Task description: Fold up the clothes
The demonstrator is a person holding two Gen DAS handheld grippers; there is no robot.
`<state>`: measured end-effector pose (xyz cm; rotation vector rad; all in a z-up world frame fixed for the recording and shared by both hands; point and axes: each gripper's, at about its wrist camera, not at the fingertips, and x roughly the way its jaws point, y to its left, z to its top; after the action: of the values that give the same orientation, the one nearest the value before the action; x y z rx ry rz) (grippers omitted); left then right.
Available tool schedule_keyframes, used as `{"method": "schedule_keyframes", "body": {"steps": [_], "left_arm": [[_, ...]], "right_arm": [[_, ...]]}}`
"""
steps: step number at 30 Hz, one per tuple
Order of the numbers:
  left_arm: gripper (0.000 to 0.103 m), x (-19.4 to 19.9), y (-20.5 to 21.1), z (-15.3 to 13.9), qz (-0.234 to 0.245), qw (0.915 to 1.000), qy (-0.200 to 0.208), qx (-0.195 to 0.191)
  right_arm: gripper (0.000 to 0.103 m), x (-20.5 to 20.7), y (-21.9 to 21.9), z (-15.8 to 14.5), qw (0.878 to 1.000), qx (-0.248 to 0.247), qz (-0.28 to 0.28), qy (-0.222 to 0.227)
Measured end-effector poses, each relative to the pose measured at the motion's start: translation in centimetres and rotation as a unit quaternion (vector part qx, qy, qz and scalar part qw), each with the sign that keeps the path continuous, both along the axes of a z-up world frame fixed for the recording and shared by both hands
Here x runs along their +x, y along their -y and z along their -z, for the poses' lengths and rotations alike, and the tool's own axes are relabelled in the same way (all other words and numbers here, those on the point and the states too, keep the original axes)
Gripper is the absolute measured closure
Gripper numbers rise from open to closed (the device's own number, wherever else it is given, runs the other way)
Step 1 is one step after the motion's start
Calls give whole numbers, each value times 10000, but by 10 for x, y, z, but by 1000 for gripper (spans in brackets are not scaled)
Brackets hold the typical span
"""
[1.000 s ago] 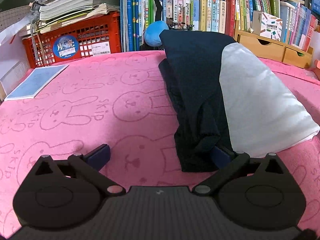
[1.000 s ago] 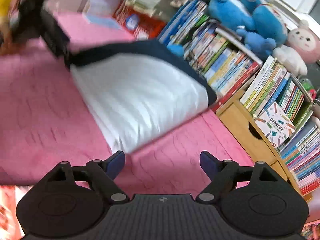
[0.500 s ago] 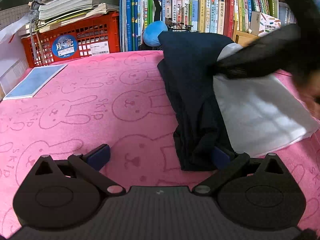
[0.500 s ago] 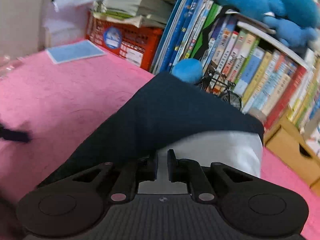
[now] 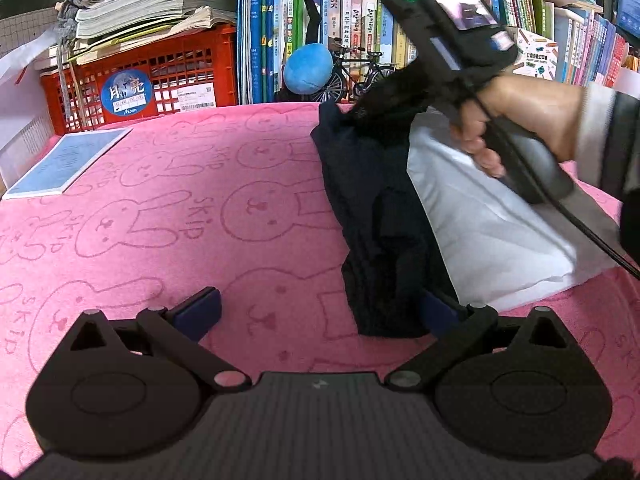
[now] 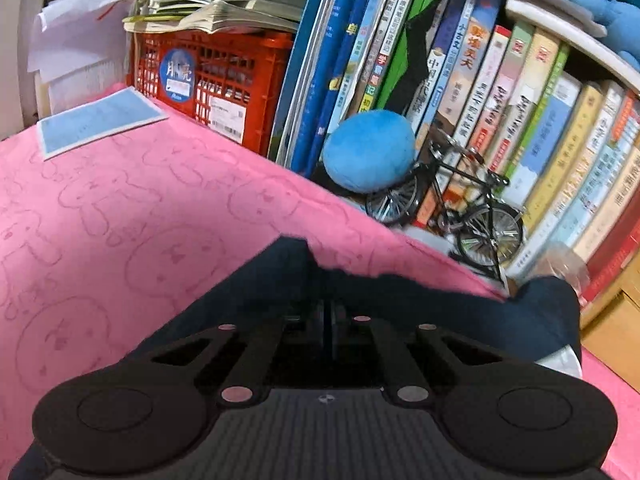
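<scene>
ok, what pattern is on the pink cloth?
Outlined rabbit faces with "SKIP" lettering on the pink cloth; clearest in the left wrist view.

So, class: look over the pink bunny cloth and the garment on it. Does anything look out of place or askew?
The dark garment is only half tidy: its near end is bunched and wrinkled on the pink cloth, while the white panel lies smooth. Nothing is spilled or damaged.

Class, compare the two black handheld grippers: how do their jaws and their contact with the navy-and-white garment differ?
The left gripper stands open, one finger beside the navy-and-white garment's near edge. The right gripper is shut on that garment's far navy edge, having just closed. Both angle downward over the pink rabbit-print cloth.
</scene>
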<state>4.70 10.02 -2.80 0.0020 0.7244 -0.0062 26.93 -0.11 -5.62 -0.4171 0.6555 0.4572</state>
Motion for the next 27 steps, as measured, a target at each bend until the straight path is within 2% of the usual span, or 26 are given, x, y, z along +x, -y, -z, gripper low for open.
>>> {"method": "schedule_keyframes", "body": {"steps": [8,10,12,13,14,16,18,22,25,27], "left_arm": [[1,0,-1,1,-11,10000,15,-43],[1,-1,-1,2,-11,10000,26,-30],[1,-1,-1,3,-8,10000,27,-30],[1,-1,-1,3,-6,10000,26,-34],[1,-1,-1,3,-5,10000,24,-38],[1,-1,-2,4,-6,10000,22,-42],[1,-1,-2,4,-10,10000,21,-40],[1,-1,-1,5,-17,10000,27,-11],[1,-1,0,6,-25,10000,25,-5],[1,-2,0,6,-39,10000,28,10]], "right_arm": [[99,33,-11,11,9998,210,-17,15],[95,36,-6,6,9992,376,22,-95],[71,30,7,-5,9972,696,165,-197],[43,21,17,-13,9945,1001,181,-240],[33,10,30,-21,9910,1307,85,-267],[33,-14,52,-36,9836,1775,-122,-306],[35,-39,62,-43,9849,1660,-389,-285],[47,-84,63,-37,9915,977,-818,-256],[46,-102,46,-16,9947,354,-965,27],[44,-102,36,-5,9943,268,-1007,229]]}}
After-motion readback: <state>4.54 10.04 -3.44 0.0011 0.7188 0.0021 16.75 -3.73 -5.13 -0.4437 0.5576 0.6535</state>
